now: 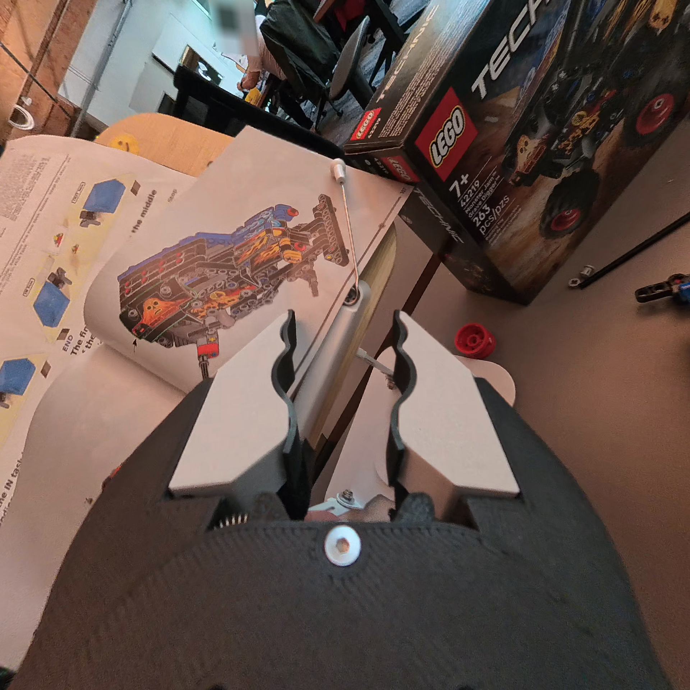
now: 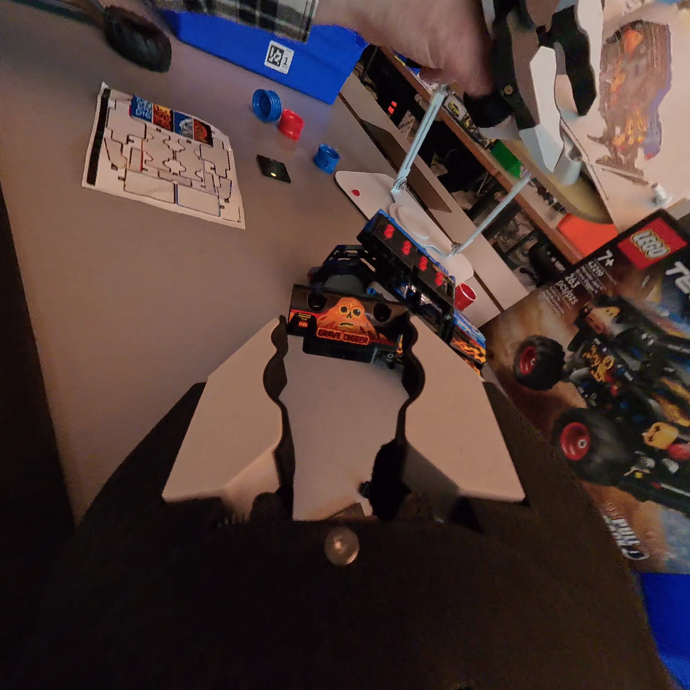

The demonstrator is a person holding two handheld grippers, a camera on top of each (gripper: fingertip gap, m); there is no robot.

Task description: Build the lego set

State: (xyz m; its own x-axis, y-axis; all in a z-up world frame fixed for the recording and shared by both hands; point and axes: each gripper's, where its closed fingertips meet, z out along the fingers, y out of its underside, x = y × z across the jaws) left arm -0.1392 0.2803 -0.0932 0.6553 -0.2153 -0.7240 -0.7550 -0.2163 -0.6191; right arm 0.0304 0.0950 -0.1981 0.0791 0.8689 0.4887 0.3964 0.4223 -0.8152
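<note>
Tongs L [image 1: 345, 321] & R [image 2: 345, 325] spread, empty; wavy black pads [image 2: 276, 369], glossy plastic truck body [image 2: 388, 298] ahead.

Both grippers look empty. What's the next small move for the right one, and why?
Probably ease the right gripper forward and close on the truck body. Its jaws stand open and empty with the body's rear panel just past the fingertips, while the left gripper, also open, faces the instruction booklet. The wheel hubs lie loose, unmounted.

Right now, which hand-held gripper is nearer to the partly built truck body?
Right. The right hand-held gripper is open, its tips right at the partly built truck body. The left hand-held gripper is up by the instruction booklet on its stand.
</note>
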